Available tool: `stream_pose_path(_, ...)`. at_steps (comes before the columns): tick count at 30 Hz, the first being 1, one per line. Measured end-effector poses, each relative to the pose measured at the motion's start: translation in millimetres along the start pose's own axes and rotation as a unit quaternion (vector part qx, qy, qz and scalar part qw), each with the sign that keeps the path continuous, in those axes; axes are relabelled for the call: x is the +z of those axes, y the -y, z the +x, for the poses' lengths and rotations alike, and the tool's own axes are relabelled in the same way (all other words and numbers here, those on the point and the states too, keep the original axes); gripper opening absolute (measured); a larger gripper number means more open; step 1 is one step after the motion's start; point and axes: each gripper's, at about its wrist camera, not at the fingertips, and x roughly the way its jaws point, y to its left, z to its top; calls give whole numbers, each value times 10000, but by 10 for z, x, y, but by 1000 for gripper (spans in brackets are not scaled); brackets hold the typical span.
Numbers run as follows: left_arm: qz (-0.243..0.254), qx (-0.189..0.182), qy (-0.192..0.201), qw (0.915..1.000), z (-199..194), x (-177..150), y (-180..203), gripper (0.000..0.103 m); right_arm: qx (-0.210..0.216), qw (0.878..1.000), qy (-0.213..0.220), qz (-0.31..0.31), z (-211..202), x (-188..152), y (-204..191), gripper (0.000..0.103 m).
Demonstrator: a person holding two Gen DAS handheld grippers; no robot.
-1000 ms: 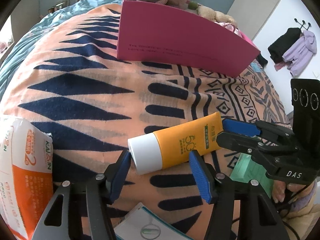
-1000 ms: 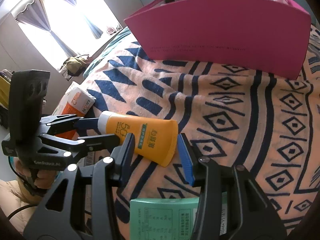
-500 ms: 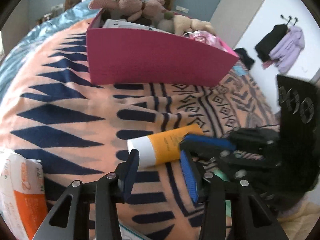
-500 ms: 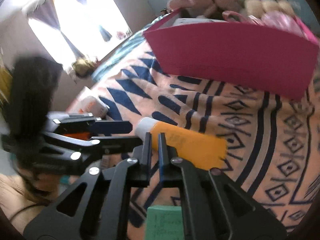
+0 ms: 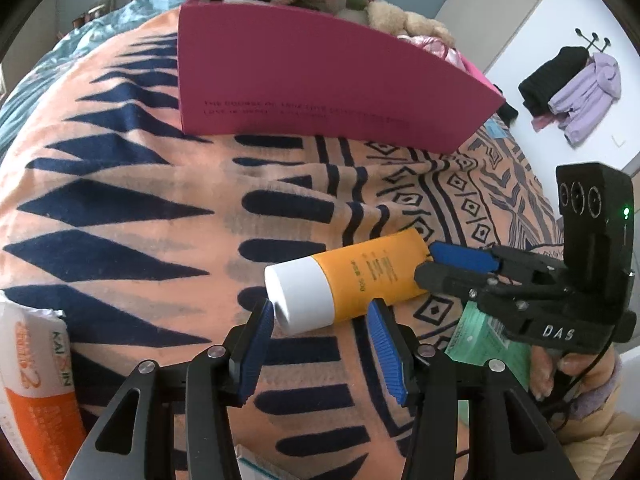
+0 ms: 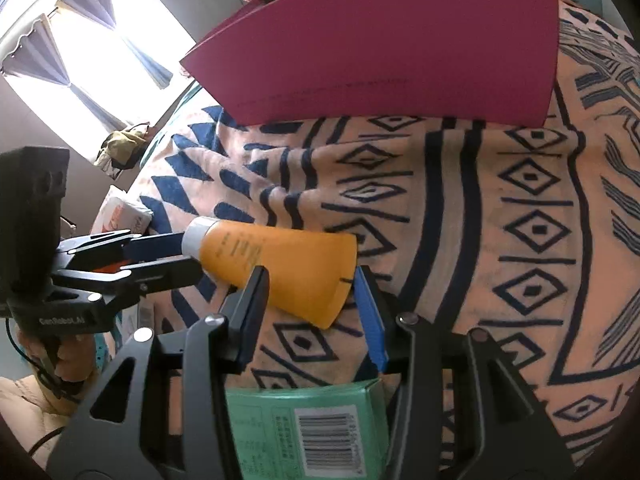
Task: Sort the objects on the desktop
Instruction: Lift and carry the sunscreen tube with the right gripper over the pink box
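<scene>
Item: orange tube (image 5: 360, 280), frame centre, on bed, unsorted. Left tongs (image 5: 320, 340) and right tongs (image 6: 312, 304) released, straddling its ends. Pink box (image 5: 320, 92), upper frame, awaits it.

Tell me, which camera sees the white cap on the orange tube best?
The left wrist view. The white cap faces it, close and well lit, on the orange tube. The right wrist view shows only a grey, shaded side sliver of the cap, beside the left hand-held gripper.
</scene>
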Motion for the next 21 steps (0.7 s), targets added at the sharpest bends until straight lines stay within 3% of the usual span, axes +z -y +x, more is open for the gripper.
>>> stream_pose_path(7, -49, 101, 24, 9999, 0, 6, 6, 49, -65, 9998, 60, -166, 4, 14, -48, 48)
stream_pose_path(21, -106, 93, 361, 9992, -205, 168, 39, 49, -361, 9944, 773, -629, -258, 132, -298, 48)
